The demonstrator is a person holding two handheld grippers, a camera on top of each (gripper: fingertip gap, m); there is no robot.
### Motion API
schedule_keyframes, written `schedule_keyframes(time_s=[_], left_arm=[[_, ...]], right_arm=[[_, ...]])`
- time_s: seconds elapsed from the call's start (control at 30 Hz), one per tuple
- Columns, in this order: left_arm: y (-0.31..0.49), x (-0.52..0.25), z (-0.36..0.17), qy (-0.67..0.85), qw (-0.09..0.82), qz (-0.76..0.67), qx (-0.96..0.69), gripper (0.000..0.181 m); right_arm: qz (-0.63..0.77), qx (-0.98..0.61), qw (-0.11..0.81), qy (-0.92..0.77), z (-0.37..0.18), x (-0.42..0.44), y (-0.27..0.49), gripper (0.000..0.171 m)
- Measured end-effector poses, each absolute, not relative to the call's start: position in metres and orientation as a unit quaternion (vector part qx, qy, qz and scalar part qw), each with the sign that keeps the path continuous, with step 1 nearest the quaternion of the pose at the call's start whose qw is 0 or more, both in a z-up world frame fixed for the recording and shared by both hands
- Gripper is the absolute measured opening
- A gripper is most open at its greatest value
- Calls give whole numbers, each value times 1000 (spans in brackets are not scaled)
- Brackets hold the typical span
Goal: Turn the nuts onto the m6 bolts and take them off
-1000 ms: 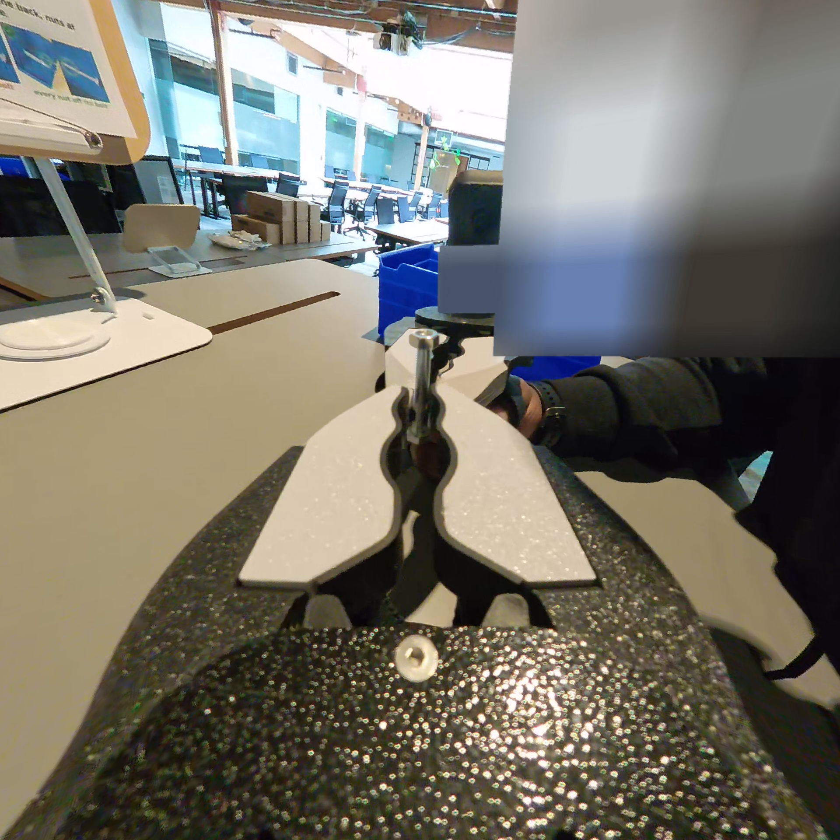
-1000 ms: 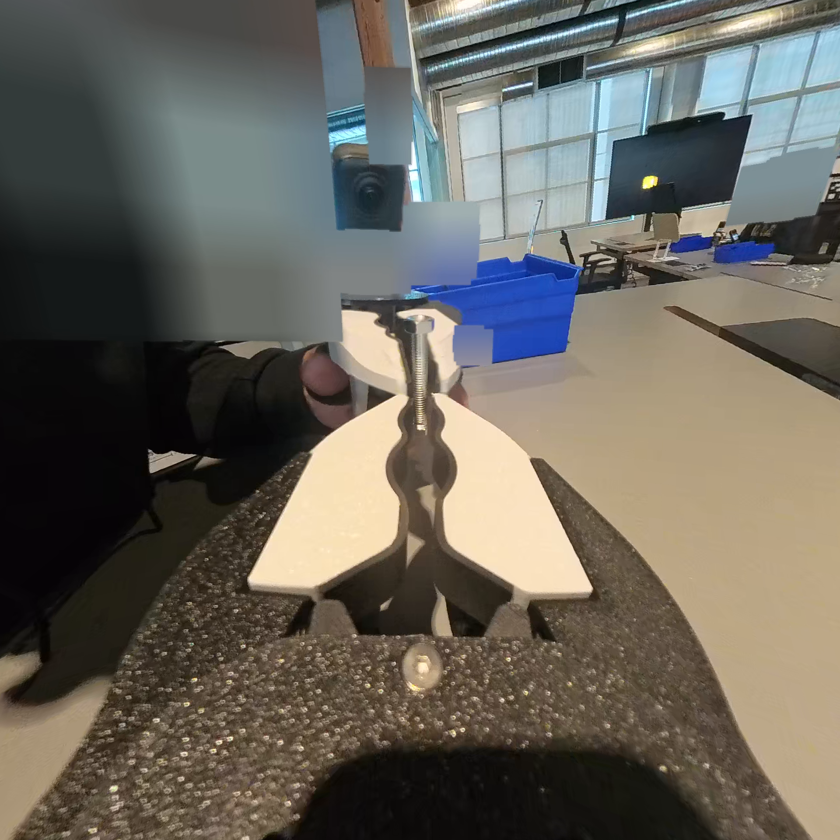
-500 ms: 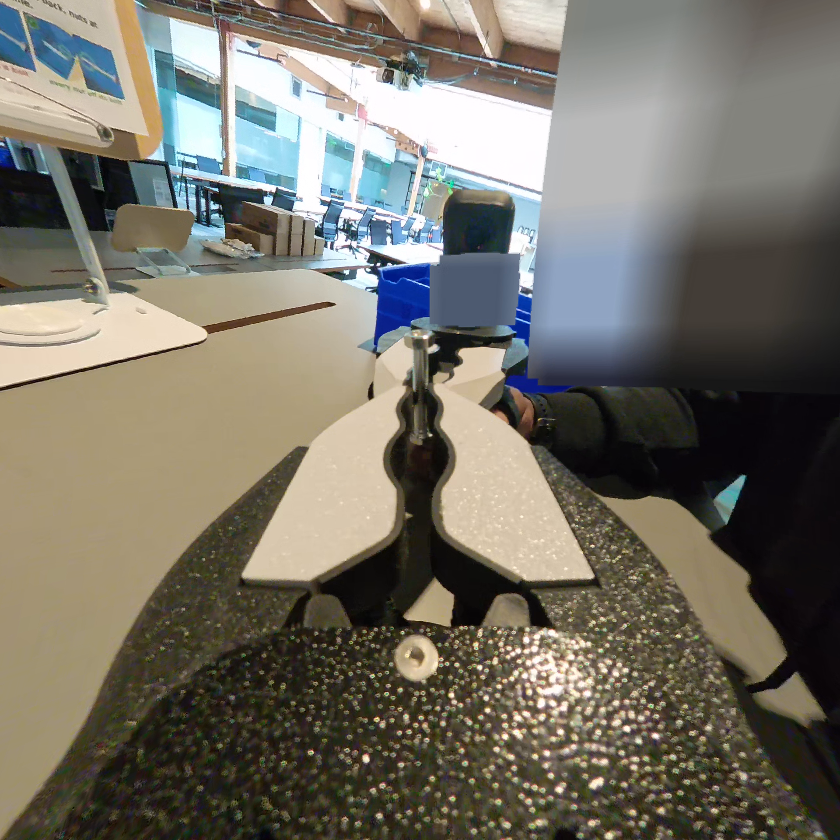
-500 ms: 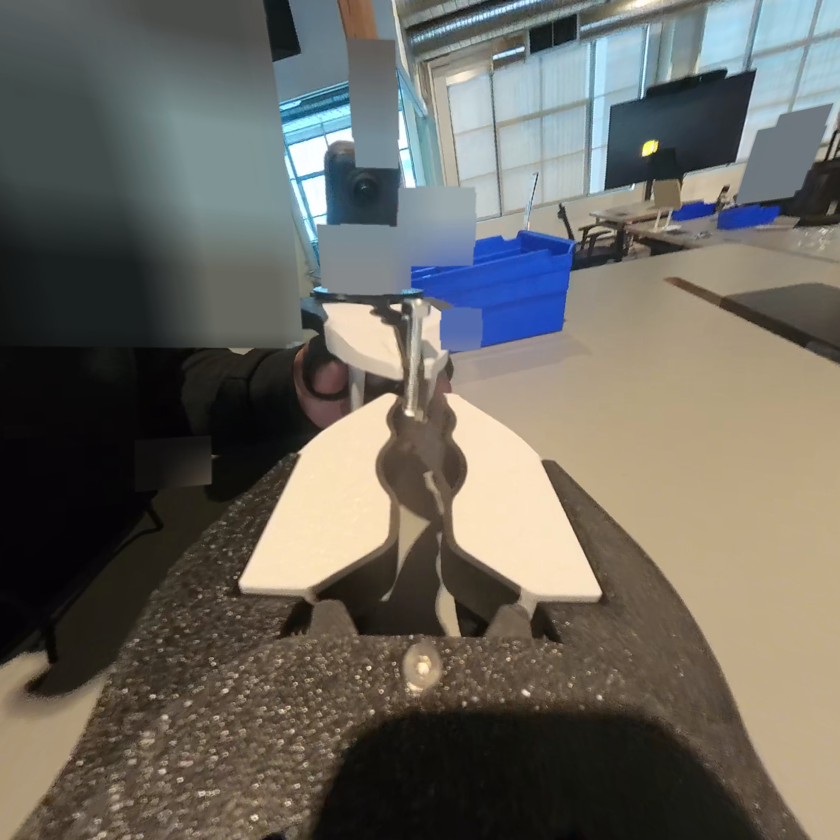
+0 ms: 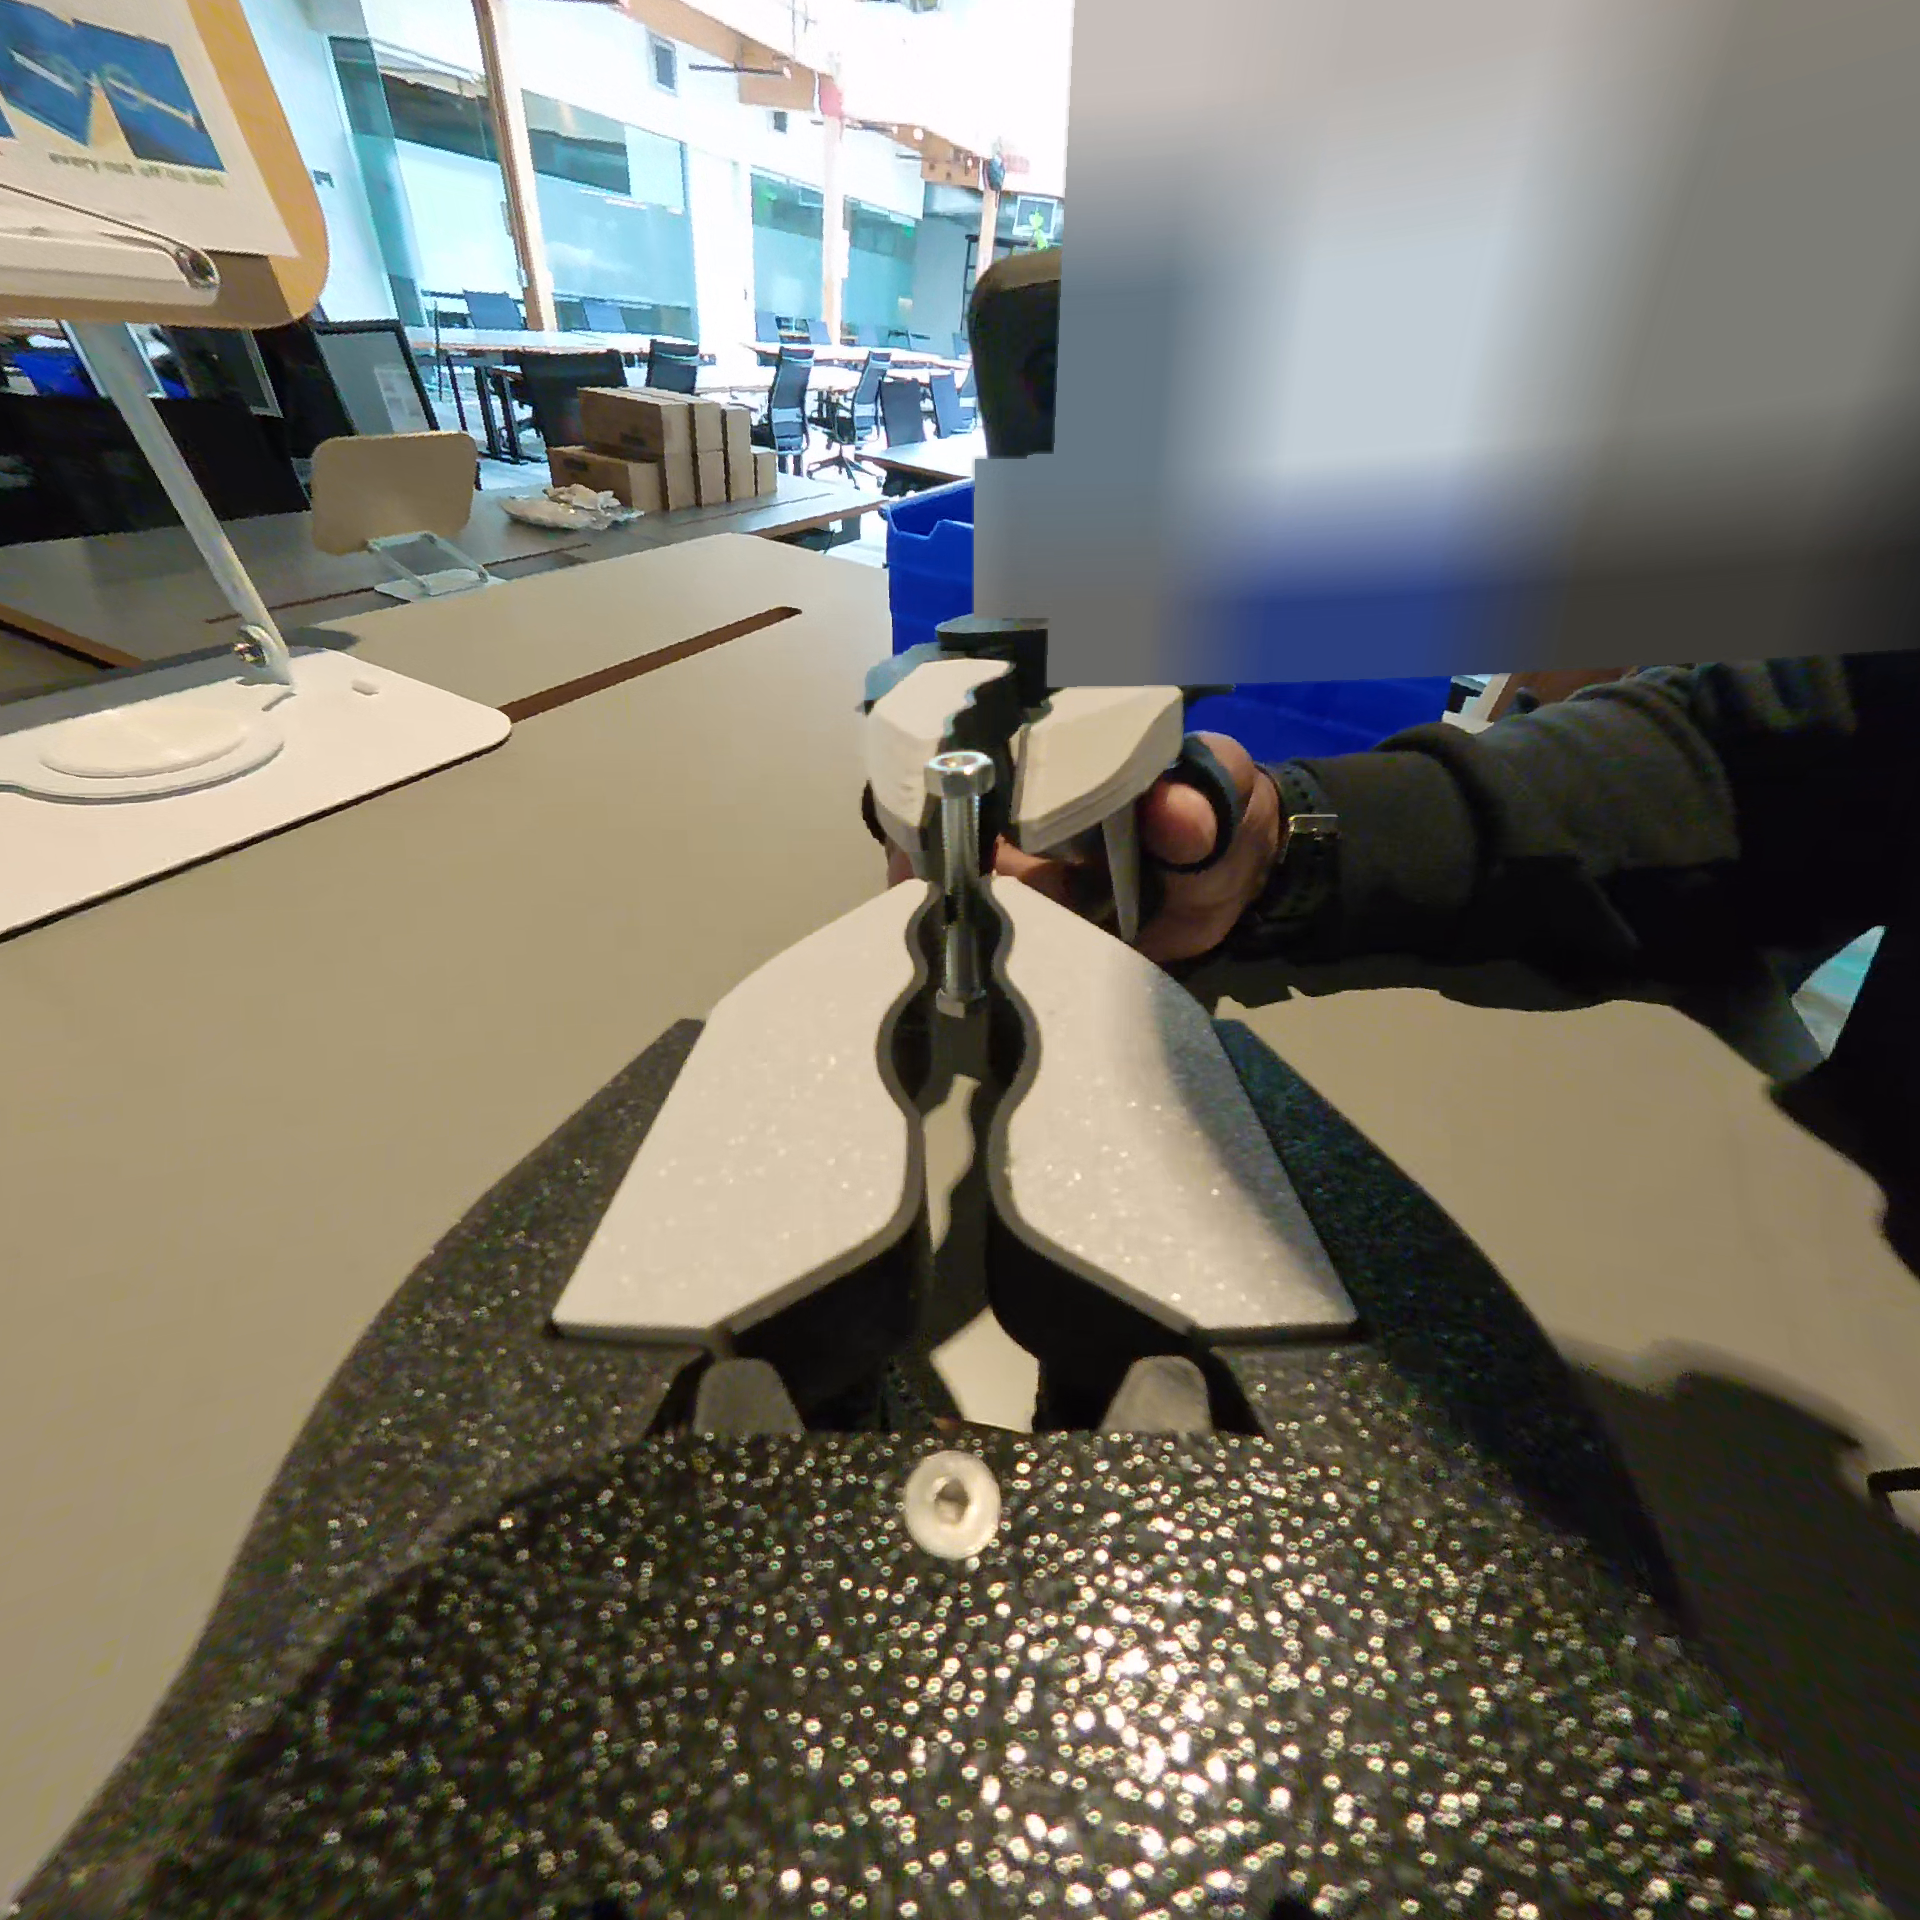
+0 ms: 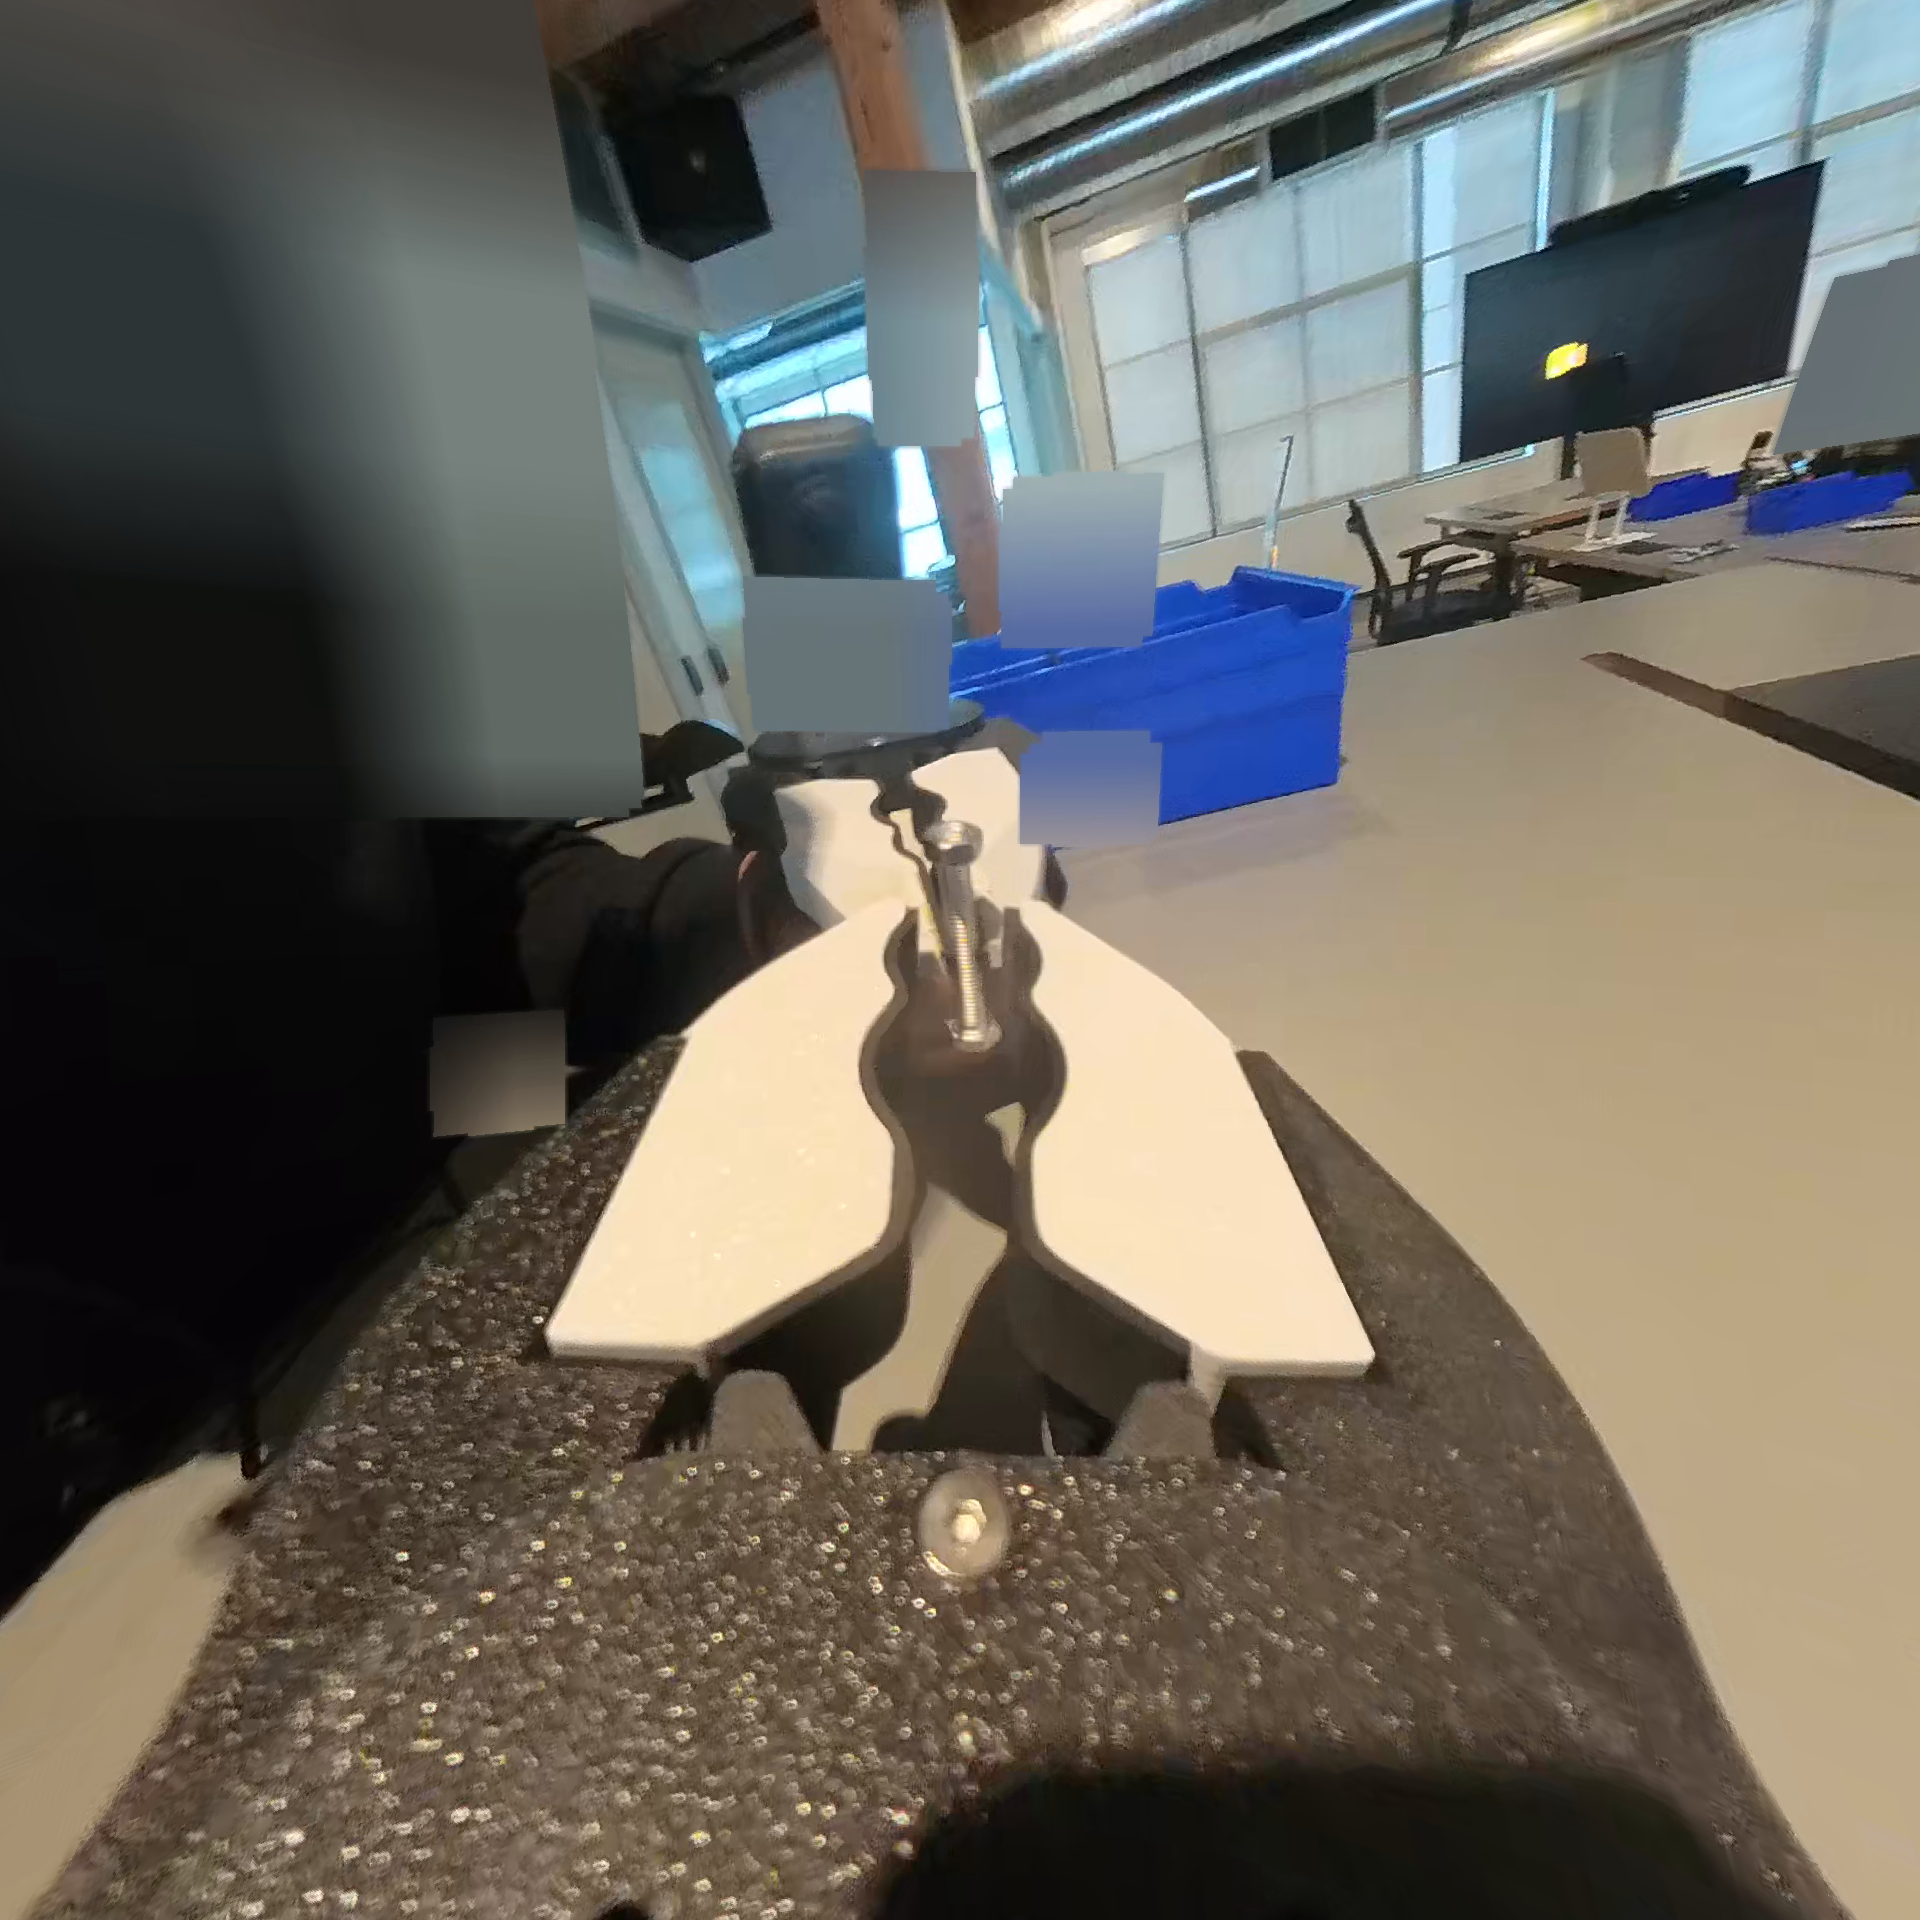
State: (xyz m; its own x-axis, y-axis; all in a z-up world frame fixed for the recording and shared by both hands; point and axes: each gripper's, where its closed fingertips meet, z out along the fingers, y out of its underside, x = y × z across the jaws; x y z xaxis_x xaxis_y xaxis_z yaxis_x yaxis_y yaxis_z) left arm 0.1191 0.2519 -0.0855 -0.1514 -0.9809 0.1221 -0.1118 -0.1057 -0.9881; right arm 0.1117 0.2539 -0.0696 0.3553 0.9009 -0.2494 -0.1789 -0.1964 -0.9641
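At centre frame the left gripper [image 5: 958, 925] was clamped on the socket-head bolt [image 5: 958, 862], held upright, its nut [image 5: 961, 1000] at the shank's bottom. The right gripper [image 6: 961, 940] pinched the same shank. Judged mid-unthreading (direction unclear); next, the right should grip the nut and twist. Blue bin [image 6: 1236, 707] stood behind

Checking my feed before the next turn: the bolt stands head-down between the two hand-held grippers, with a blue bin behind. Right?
No: the bolt stands head-up, its socket head on top, as the left wrist view shows. The blue bin behind is right.
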Motion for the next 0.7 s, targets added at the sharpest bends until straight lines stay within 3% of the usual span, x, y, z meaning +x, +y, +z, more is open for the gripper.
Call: schedule_keyframes(time_s=[0.7], left_arm=[[241, 118, -88, 560, 383, -542, -496, 4]], right_arm=[[479, -606, 549, -321, -73, 103, 248, 5]])
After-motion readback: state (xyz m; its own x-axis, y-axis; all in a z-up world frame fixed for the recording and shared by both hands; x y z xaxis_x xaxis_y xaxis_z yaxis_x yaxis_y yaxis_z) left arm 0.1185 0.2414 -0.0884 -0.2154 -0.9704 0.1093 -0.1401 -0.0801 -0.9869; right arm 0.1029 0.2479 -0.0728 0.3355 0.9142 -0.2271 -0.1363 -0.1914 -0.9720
